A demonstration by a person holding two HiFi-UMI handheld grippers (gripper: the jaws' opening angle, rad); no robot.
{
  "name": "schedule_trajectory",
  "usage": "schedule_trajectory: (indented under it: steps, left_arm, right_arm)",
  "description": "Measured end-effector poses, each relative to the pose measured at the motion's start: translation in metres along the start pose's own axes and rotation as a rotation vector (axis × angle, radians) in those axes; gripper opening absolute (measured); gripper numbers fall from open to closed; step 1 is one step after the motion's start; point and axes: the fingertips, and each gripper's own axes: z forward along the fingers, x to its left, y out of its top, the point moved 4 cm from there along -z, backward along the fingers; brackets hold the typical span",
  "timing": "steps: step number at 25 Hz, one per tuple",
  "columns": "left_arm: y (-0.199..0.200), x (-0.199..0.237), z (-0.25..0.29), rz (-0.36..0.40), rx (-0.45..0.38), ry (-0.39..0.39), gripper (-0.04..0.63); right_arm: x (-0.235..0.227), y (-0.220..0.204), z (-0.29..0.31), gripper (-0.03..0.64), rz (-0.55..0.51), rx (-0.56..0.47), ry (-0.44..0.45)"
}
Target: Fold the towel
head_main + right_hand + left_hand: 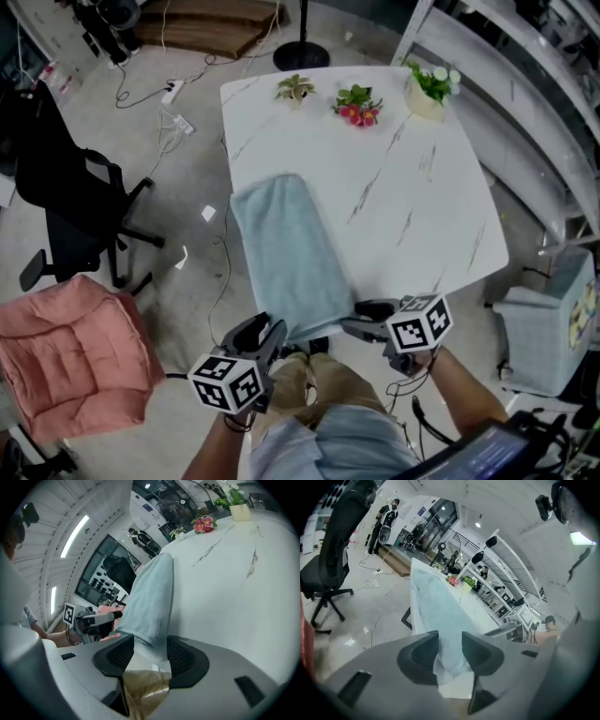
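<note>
Where the towel point(286, 253) overhangs, near hem hidden

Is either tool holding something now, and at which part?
Nothing is held. The left tool and the right tool both stand open, with the near edge of the towel between their jaws, not pressed.

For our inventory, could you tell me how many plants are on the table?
3, along the far edge of the table: leafy plant at left, pink-flowered plant in the middle, pale-potted plant at right; none seems hidden.
</note>
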Motion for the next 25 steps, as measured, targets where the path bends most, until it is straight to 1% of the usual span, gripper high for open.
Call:
schedule_trajectory:
  steps: [2,5,8,12,18,21,25]
  left_arm:
    - [0.002,0.003,0.001,-0.001,0.0,-0.001,0.158]
    - [0.006,0.006,0.0,-0.005,-0.008,-0.003,0.158]
    - [0.019,0.011,-0.004,-0.007,-0.034,-0.01,0.158]
    - [0.046,0.02,-0.009,-0.012,-0.079,-0.025,0.158]
    - [0.102,0.042,0.001,-0.013,-0.147,-0.004,0.158]
    - [0.124,0.045,0.017,-0.004,-0.152,-0.002,0.157]
    - [0.144,0.047,0.044,-0.028,-0.137,-0.02,0.155]
  right_arm:
    - [0.001,0.004,0.002,0.238,0.005,-0.011,0.003]
    - [-0.003,0.011,-0.004,0.239,-0.013,-0.017,-0.018]
    - [-0.006,0.034,-0.017,0.238,-0.032,-0.048,-0.041]
    - [0.001,0.079,-0.03,0.238,-0.084,-0.099,-0.048]
    - [-0.003,0.156,-0.017,0.238,-0.187,-0.123,-0.034]
    - [-0.013,0.194,-0.001,0.238,-0.208,-0.11,-0.019]
    - [-0.037,0.239,0.023,0.238,-0.197,-0.067,-0.02]
